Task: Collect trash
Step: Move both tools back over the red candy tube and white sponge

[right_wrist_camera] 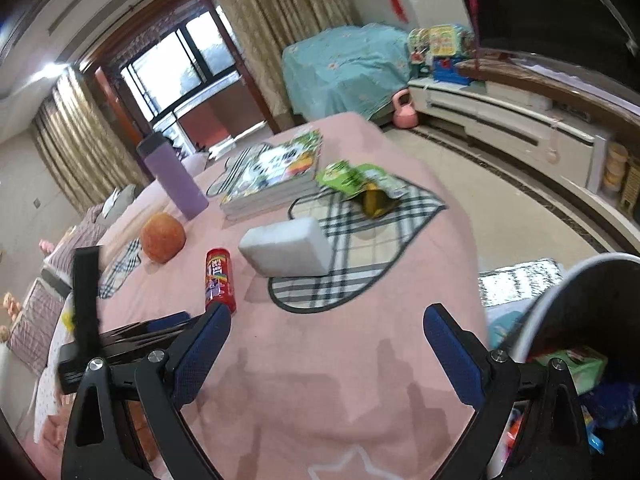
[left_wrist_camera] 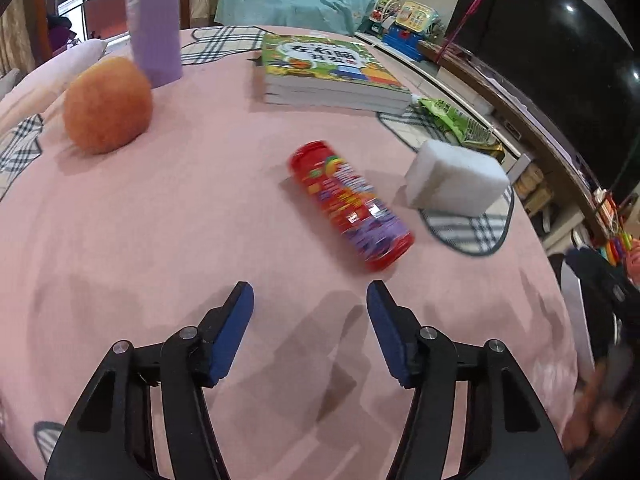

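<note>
A red candy tube (left_wrist_camera: 350, 205) lies on its side on the pink tablecloth (left_wrist_camera: 160, 220), a short way beyond my left gripper (left_wrist_camera: 310, 294), whose blue-padded jaws stand open with nothing between them. The same red tube (right_wrist_camera: 219, 280) shows in the right wrist view, just past the left finger of my right gripper (right_wrist_camera: 326, 320), which is open and empty over the cloth. A crumpled green snack wrapper (right_wrist_camera: 356, 178) lies on a plaid patch by the books; the wrapper (left_wrist_camera: 460, 122) also shows at the table's right edge. The left gripper's body (right_wrist_camera: 132, 336) appears at the left.
A white foam block (left_wrist_camera: 454, 178), an orange fruit (left_wrist_camera: 108, 106), a purple bottle (left_wrist_camera: 154, 20) and a stack of books (left_wrist_camera: 328, 72) stand on the table. A dark bin with a white rim (right_wrist_camera: 552, 292), holding rubbish, sits at the table's right edge. A TV cabinet (right_wrist_camera: 520, 124) runs beyond.
</note>
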